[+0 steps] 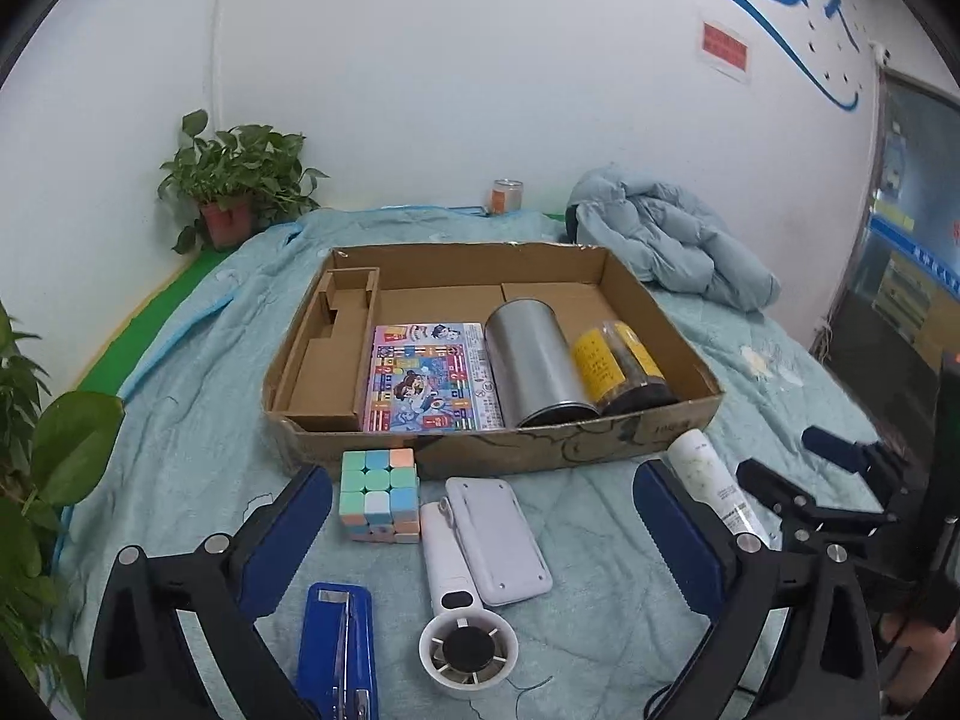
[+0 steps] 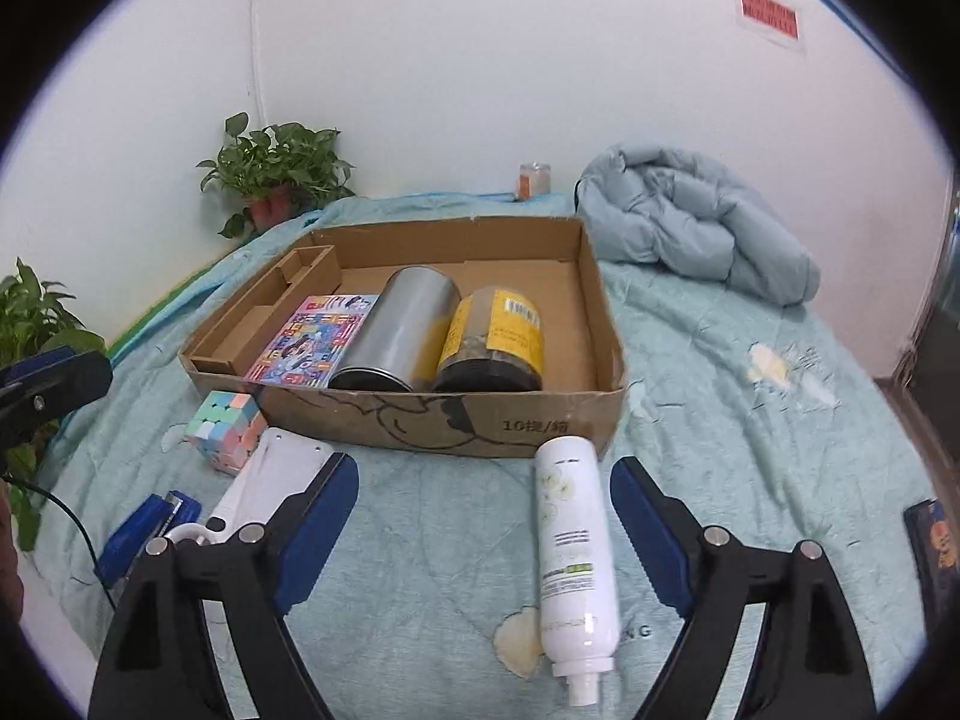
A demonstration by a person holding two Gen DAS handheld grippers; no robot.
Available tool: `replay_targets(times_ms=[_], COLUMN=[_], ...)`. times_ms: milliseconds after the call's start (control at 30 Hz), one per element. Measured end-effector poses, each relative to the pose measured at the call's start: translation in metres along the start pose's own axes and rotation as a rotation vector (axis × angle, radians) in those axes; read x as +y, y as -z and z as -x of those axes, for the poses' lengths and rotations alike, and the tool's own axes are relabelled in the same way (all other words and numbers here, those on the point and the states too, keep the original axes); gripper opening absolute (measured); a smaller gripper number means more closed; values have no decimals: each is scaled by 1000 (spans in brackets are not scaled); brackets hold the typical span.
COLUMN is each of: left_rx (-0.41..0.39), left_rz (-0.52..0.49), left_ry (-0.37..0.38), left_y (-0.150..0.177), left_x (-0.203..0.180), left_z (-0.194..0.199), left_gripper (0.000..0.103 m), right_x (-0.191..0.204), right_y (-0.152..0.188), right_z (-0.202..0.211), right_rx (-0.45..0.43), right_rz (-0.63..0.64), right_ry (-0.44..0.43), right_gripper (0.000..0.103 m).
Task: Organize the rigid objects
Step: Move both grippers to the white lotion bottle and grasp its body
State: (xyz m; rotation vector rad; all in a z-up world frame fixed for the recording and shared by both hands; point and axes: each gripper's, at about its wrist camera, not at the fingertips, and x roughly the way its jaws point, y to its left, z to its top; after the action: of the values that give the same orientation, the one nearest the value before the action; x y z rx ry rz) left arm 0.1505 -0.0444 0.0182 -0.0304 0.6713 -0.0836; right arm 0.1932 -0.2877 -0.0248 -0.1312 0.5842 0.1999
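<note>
Both my grippers hover with fingers spread wide, holding nothing.

In the left wrist view, lower left to right: blue stapler, pastel cube, white fan, calculator; my left gripper straddles them. Mid-frame, the cardboard box holds tins. In the right view, my right gripper flanks the white bottle.

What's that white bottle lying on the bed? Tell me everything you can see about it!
The white bottle is a tall, smooth spray bottle that looks like plastic, with pale flower pictures, small print and a little green stripe on its label. Its narrow nozzle points toward the camera and its flat bottom toward the cardboard box, close to the box's front wall. It lies on its side on the light blue quilt. Nothing grips it: the right gripper is open above it.
</note>
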Motion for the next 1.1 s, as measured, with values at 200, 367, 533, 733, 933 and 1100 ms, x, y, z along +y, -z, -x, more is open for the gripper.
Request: replay_targets(times_ms=[200, 367, 533, 733, 933, 1100], left_rx=[36, 46, 123, 215, 295, 331], left_rz=[10, -7, 80, 65, 67, 29], left_ry=[66, 90, 150, 185, 182, 201], left_y=[1, 0, 3, 12, 18, 18], left_x=[-19, -31, -34, -65, -96, -119], left_z=[-11, -21, -50, -88, -128, -155], left_gripper=[101, 101, 101, 102, 101, 101], right_x=[-7, -12, -14, -55, -78, -84], right_y=[0, 3, 10, 36, 53, 44], right_z=[7, 4, -2, -21, -46, -49], right_rx=[-8, 21, 43, 118, 226, 236], right_rz=[-17, -43, -33, -163, -177, -213], right_ry=[8, -41, -68, -187, -215, -285], right_gripper=[86, 86, 86, 86, 77, 57])
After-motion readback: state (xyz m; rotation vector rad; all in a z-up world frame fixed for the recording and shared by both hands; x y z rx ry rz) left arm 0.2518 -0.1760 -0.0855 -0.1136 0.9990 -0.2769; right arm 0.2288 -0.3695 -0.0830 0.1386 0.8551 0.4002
